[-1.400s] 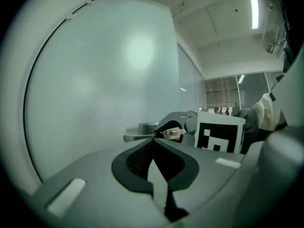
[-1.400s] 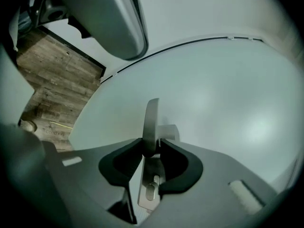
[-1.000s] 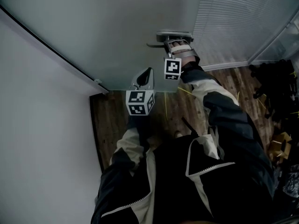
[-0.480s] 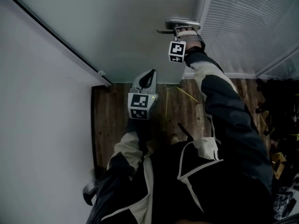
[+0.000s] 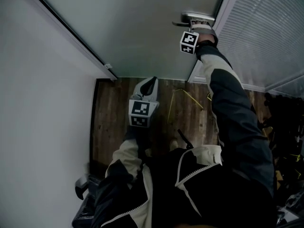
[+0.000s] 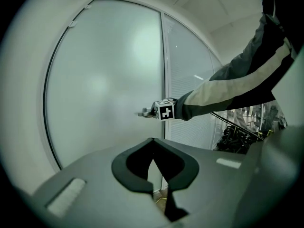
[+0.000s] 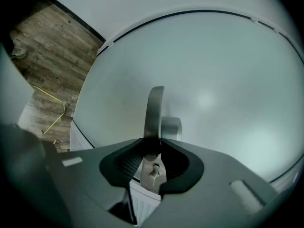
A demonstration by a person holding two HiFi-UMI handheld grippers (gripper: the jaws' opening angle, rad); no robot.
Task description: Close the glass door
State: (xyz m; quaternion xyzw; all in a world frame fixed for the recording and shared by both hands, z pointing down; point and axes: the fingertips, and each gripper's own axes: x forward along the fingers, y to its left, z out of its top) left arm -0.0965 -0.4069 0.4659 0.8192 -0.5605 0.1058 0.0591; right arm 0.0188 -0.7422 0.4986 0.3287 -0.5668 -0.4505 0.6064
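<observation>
The frosted glass door (image 5: 142, 27) fills the top of the head view. Its metal lever handle (image 5: 197, 17) sits near the door's right edge, next to the panel with blinds (image 5: 266, 32). My right gripper (image 5: 196, 23) reaches far out and is shut on the handle; the lever (image 7: 154, 110) runs up between its jaws (image 7: 153, 148), which have just been closing a little on it. My left gripper (image 5: 151, 83) hangs low in front of the body, shut and holding nothing. The left gripper view shows its jaws (image 6: 152, 148) touching, with the handle (image 6: 144, 113) far ahead.
A white wall (image 5: 38, 103) runs along the left, meeting the door's dark track. The wooden floor (image 5: 114, 122) lies below, with a thin yellow wire frame (image 5: 183, 99) on it. Dark clutter (image 5: 285, 127) is piled at the right.
The handle and my right gripper on it have travelled up and to the right in the head view, toward the blind panel, with the arm stretching out. The left gripper has barely shifted.
</observation>
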